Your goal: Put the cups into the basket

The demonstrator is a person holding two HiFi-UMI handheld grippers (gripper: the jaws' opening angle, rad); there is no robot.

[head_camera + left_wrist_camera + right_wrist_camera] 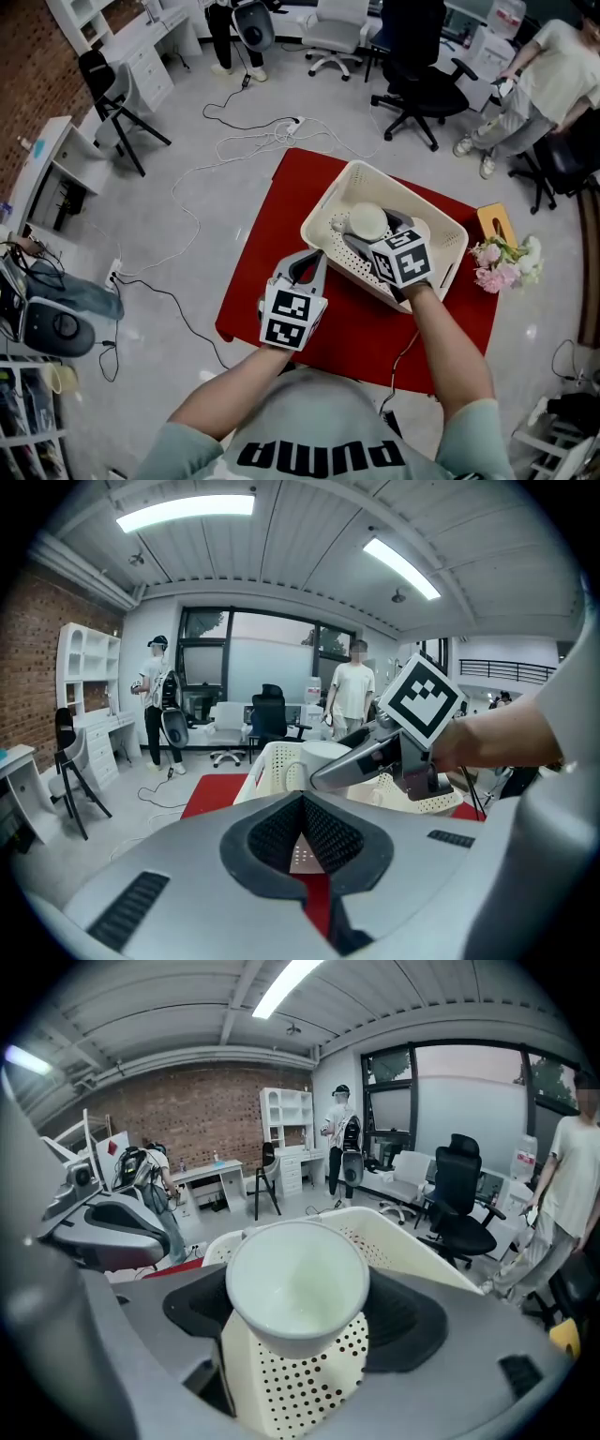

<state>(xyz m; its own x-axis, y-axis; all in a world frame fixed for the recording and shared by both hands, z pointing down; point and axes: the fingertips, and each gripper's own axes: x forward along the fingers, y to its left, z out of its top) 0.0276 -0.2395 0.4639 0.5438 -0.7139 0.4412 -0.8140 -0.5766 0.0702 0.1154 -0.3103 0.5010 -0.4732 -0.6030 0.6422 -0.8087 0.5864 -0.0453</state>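
Observation:
A cream perforated basket (323, 214) stands on a red table (272, 225). My right gripper (361, 234) is shut on a white cup (367, 221) and holds it inside the basket's rim. In the right gripper view the cup (298, 1283) sits between the dark pads, mouth toward the camera, with the basket wall (300, 1382) just below. My left gripper (305, 267) hovers over the table by the basket's near-left side, jaws together and empty. The left gripper view shows the same left gripper (305, 841), with the basket (272, 766) and the right gripper (375, 757) ahead of it.
Pink flowers (502, 262) and a yellow object (495, 223) lie right of the table. White cables (253, 141) trail over the floor behind it. Black office chairs (417, 84) and a standing person (553, 75) are farther back.

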